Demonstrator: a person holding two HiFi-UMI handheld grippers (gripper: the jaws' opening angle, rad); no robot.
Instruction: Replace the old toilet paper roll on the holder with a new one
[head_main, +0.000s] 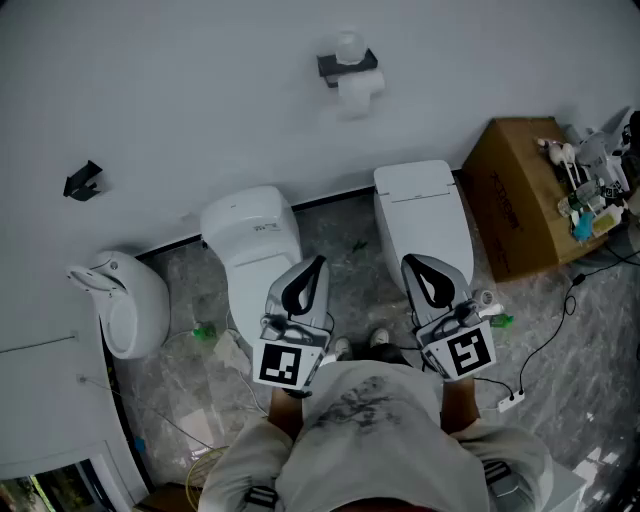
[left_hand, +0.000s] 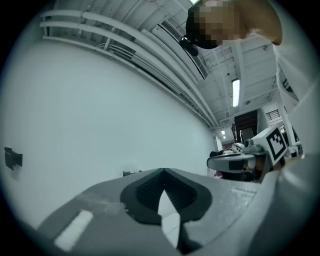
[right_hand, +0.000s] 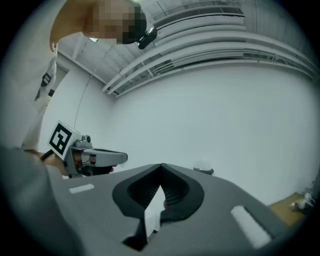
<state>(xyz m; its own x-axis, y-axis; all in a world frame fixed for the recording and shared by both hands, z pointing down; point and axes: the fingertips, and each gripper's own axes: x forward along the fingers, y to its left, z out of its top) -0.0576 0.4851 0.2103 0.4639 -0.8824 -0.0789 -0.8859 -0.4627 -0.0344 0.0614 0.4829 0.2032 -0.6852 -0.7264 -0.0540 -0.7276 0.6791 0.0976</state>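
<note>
A black toilet paper holder (head_main: 346, 66) is fixed high on the white wall, with a white paper roll (head_main: 357, 92) hanging under it and a pale, translucent item on top. The right gripper view shows the holder (right_hand: 203, 169) small, just past the jaws. My left gripper (head_main: 319, 261) and right gripper (head_main: 409, 261) are held side by side, level, in front of my chest and far short of the wall. Both are shut with nothing between the jaws. The left gripper (left_hand: 162, 171) and right gripper (right_hand: 161, 165) each show tips that meet.
Two white toilets (head_main: 251, 236) (head_main: 423, 214) stand against the wall below the holder. A white bowl-shaped fixture (head_main: 121, 300) is at the left. A second black bracket (head_main: 82, 181) sits on the wall at the left. A cardboard box (head_main: 514, 196) with clutter stands at the right, and cables lie on the marble floor.
</note>
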